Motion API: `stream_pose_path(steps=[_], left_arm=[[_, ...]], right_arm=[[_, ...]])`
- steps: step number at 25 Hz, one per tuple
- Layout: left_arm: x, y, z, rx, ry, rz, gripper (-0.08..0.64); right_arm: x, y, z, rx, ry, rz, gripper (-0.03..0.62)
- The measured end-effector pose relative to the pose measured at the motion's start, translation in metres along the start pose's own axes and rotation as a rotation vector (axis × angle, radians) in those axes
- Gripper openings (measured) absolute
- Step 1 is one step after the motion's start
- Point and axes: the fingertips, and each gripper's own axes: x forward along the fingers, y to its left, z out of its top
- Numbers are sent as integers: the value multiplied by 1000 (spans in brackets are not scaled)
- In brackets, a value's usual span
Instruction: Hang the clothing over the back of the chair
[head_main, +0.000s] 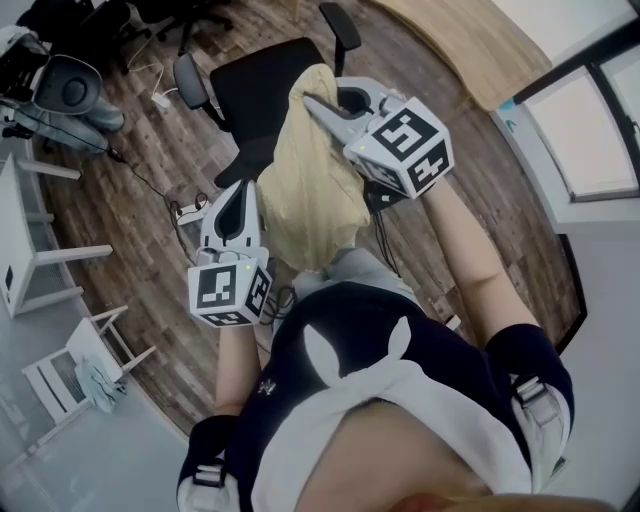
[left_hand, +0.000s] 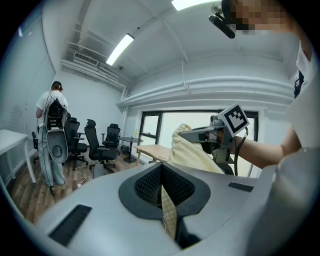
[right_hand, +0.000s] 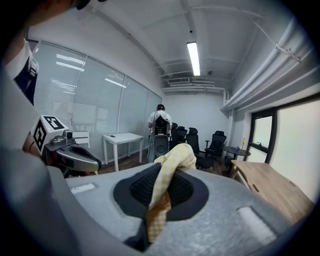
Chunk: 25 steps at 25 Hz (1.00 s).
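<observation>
Two claws each pinch the same yellow checked garment (head_main: 310, 190), which hangs in the air between them. The left claw (left_hand: 165, 192) has its jaws closed on a thin edge of the fabric, and a narrow strip of the check runs down the seam between its dark pads. The right claw (right_hand: 159, 192) is clamped on a thicker bunch of cloth that bulges up above its jaws and folds over them.

In the head view the right claw is further from the person than the left. The garment drapes from the right claw's tips down toward the left claw, whose jaws point away from the person. Beyond both claws stands the black office chair (head_main: 250, 90), with an armrest out to either side. The cloth hides part of it, and whether the fabric touches the chair cannot be told.

Seen from the left claw, the right claw is ahead and to the right, with cloth bunched at its tips. Far ahead of the right claw a person (right_hand: 160, 117) stands with back turned among more office chairs. A white bench (right_hand: 122, 137) is off to that claw's left and a wooden bench (right_hand: 270, 182) to its right.
</observation>
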Motion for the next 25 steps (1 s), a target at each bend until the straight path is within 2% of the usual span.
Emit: stream_pose_path(steps=[9, 15, 25], left_arm=[[6, 5, 4, -6, -14, 37, 5], [15, 5, 7, -6, -9, 53, 5], [25, 4, 4, -12, 23, 54, 5]], right_arm=[[22, 1, -32, -29, 138, 51, 20], [35, 6, -58, -144, 249, 89, 23], [51, 19, -88, -225, 355, 219, 25]])
